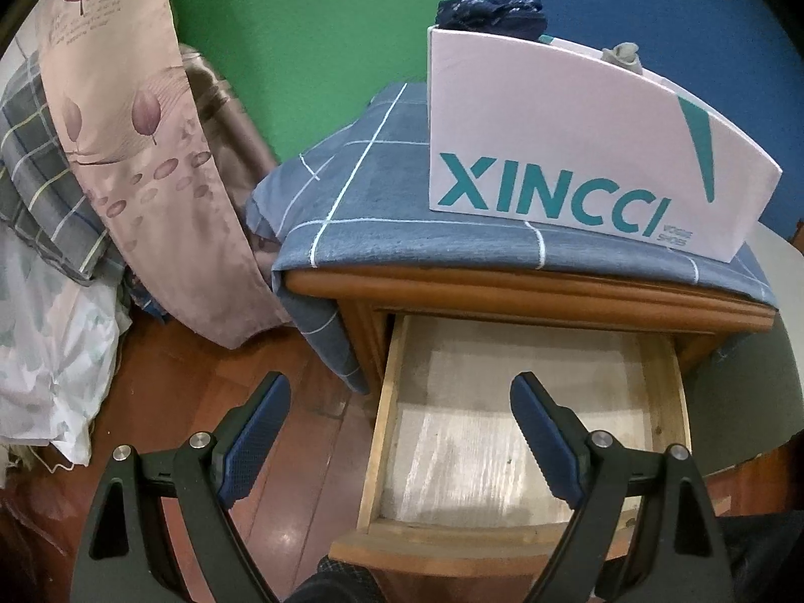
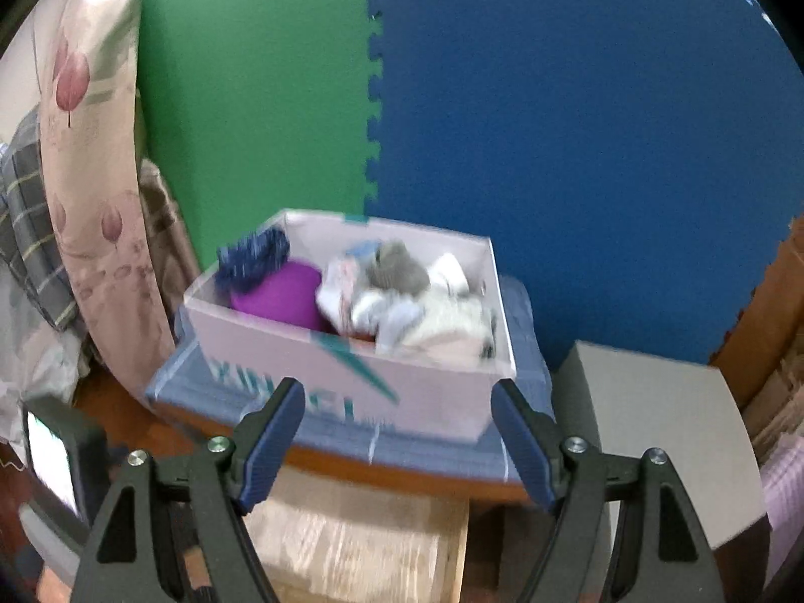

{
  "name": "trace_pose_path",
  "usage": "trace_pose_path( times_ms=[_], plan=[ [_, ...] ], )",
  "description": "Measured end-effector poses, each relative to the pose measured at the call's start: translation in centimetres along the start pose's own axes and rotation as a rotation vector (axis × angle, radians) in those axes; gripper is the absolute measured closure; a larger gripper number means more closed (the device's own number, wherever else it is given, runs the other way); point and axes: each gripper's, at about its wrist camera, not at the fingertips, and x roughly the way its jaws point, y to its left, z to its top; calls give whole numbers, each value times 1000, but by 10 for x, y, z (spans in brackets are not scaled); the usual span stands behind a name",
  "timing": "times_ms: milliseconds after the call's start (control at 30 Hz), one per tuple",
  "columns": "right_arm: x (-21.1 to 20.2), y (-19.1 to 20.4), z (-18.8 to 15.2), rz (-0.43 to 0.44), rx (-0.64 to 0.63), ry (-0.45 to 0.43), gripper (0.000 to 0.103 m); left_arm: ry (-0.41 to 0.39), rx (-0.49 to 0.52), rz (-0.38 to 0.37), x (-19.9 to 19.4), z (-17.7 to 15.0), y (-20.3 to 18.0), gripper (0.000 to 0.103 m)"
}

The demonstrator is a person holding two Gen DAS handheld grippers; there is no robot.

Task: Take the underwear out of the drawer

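Observation:
The wooden drawer [image 1: 382,432] of the nightstand is pulled open and shows only its pale bare bottom; it also shows in the right wrist view [image 2: 457,553]. My left gripper [image 1: 400,397] is open and empty above the drawer's left front. A white XINCCI shoe box [image 1: 578,151] stands on the cloth-covered nightstand top. In the right wrist view the box [image 2: 432,397] holds a dark blue garment [image 2: 254,256], a purple one [image 2: 286,296] and several white and grey pieces [image 2: 417,301]. My right gripper [image 2: 398,404] is open and empty in front of the box.
A blue checked cloth [image 1: 382,211] covers the nightstand top. Pink leaf-print bedding [image 1: 145,161] and a checked blanket [image 1: 30,166] hang at the left. Green and blue foam mats [image 2: 553,125] line the wall. A grey box [image 2: 653,432] stands to the right of the nightstand.

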Motion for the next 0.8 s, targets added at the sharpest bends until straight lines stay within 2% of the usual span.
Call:
trace_pose_path(
  times_ms=[333,500,667,800],
  plan=[
    [14,6,-101,19,54,173,24,13,59,-48,-12,-15,-15,15],
    [23,11,-138,32,51,251,24,21,74,-55,-14,-26,-20,16],
    [27,15,-157,44,48,292,24,42,73,-53,-13,-34,-23,16],
    [27,20,-160,30,20,290,24,45,69,-61,-16,-40,-26,16]
  ],
)
